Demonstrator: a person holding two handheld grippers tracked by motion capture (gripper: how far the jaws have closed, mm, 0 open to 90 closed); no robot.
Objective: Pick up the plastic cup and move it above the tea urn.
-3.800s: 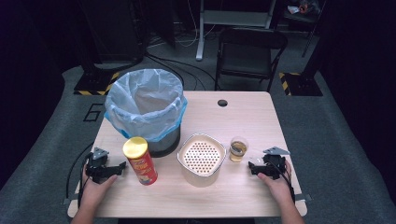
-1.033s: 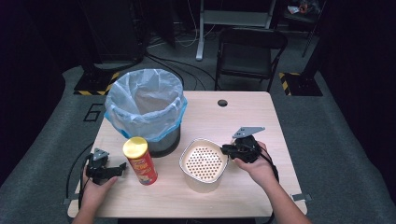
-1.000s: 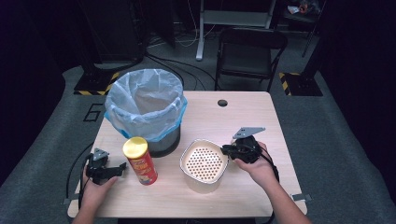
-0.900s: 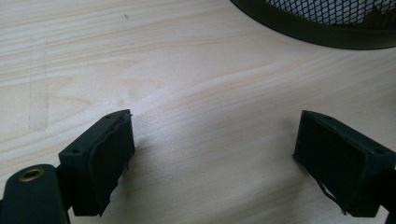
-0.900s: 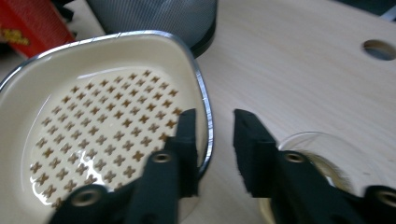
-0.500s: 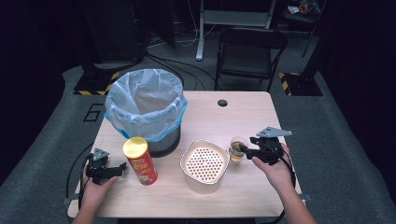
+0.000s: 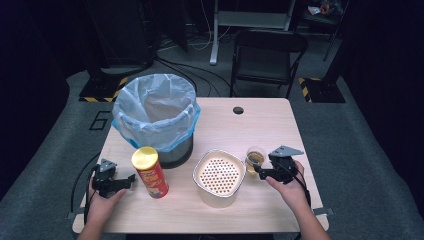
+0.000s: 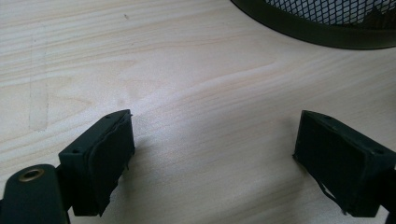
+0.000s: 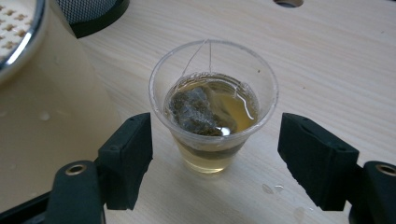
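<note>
A clear plastic cup point(image 7: 255, 160) of amber tea with a tea bag in it stands on the wooden table, right of a cream bowl with a perforated strainer insert point(image 7: 200, 167). My right gripper point(image 7: 261, 169) is low beside the cup. In the right gripper view the cup point(image 9: 214, 121) sits between the jaws of the right gripper point(image 9: 215, 154). They have just been opening and stand apart from its wall on both sides. My left gripper point(image 7: 131, 178) rests open on the table left of a red chips can point(image 7: 150, 172); nothing lies between its jaws point(image 8: 212, 154).
A black mesh bin with a blue bag point(image 7: 155, 115) stands at the back left; its base point(image 8: 327, 18) is just ahead of the left jaws. The bowl's wall point(image 9: 42, 93) is close to the right gripper's left jaw. A cable hole point(image 7: 238, 110) is at the table's back; a chair point(image 7: 270, 55) stands beyond.
The right gripper has moved from over the bowl's right edge to the right and down, and its jaws have opened around the cup. The left gripper has stayed put.
</note>
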